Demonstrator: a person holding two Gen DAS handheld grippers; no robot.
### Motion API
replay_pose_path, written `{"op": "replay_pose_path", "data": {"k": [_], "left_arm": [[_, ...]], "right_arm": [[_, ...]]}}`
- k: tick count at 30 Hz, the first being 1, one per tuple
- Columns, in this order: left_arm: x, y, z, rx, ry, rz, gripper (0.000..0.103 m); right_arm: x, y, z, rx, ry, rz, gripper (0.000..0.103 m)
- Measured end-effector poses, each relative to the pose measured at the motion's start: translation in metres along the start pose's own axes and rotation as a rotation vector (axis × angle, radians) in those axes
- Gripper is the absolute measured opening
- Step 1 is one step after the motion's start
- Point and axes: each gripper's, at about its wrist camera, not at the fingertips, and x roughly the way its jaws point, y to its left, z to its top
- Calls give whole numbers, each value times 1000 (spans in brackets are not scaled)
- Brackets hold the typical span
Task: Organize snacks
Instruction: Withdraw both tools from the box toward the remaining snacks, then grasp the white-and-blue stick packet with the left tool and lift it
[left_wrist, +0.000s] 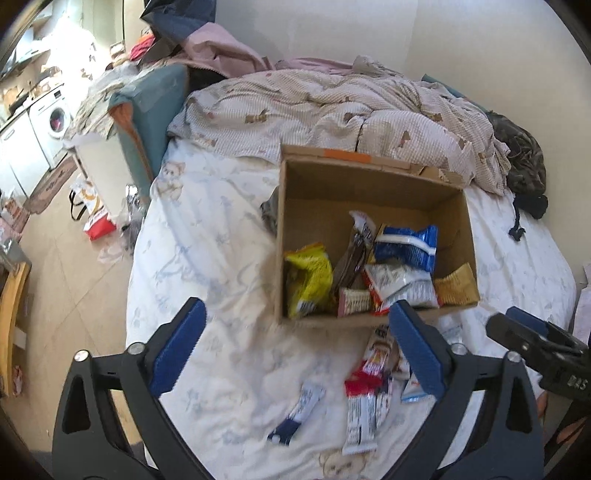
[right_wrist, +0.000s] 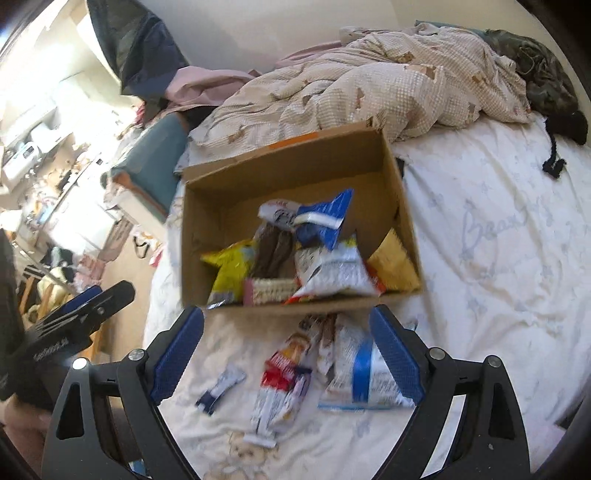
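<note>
Bedroom, daylight from the far left; white bed sheet (left_wrist: 229, 266) with faint bear print spread over a bed, rumpled checked quilt (left_wrist: 332, 110) heaped along the head end by the wall. Dark bundled garment (left_wrist: 524, 162) at the far right corner of the bed. Teal cushion (left_wrist: 147, 110) against the left edge; washing machine (left_wrist: 51, 118) far off on the floor side.

Open cardboard box (left_wrist: 373, 184) near the middle of the bed, just below the quilt, flaps up, orange tape on the far rim. Inside, crowded toward the near wall: yellow crinkled packet (left_wrist: 308, 280) at the left, dark brown packet (left_wrist: 351, 258) upright beside it, blue-and-white bag (left_wrist: 408, 247) above a white-and-red bag (left_wrist: 399, 284), pink wafer pack (left_wrist: 354, 302) low in front, golden packet (left_wrist: 456, 286) in the right corner.

On the sheet between the box and the near edge of the bed, loose snacks: small navy-and-white sachet (right_wrist: 219, 391) lying apart to the left, long red-and-white pack (right_wrist: 282, 380) in the middle, white bag with a blue stripe (right_wrist: 364, 373) at the right, a few more partly under it, print too blurred to read.

Left gripper (left_wrist: 297, 345) spread wide, blue pads apart, nothing between them, hovering over the sheet before the box. Right gripper (right_wrist: 286, 349) likewise spread wide above the loose snacks, pads clear of them, nothing held.
</note>
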Motion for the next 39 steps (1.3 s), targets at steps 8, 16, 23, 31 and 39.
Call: {"op": "replay_pose_path", "data": {"k": [8,16,23,31,39], "left_arm": [[14,0,-33,55,129,24,100],[71,18,-56,4,375,49,100],[111,6,-78,53,508,29,88],[137,-36,-111,275,613,14,13],[92,-24,-84,118,505,-56,13]], "right_arm": [[-5,-19,-32,109,63,13,101],[14,-48,-50,243,158,8,101],[28,-55,-48,282,181,3,101],[35,-60,-45,293,191,-7,101],[30,-80,-44,353,174,-23,101]]}}
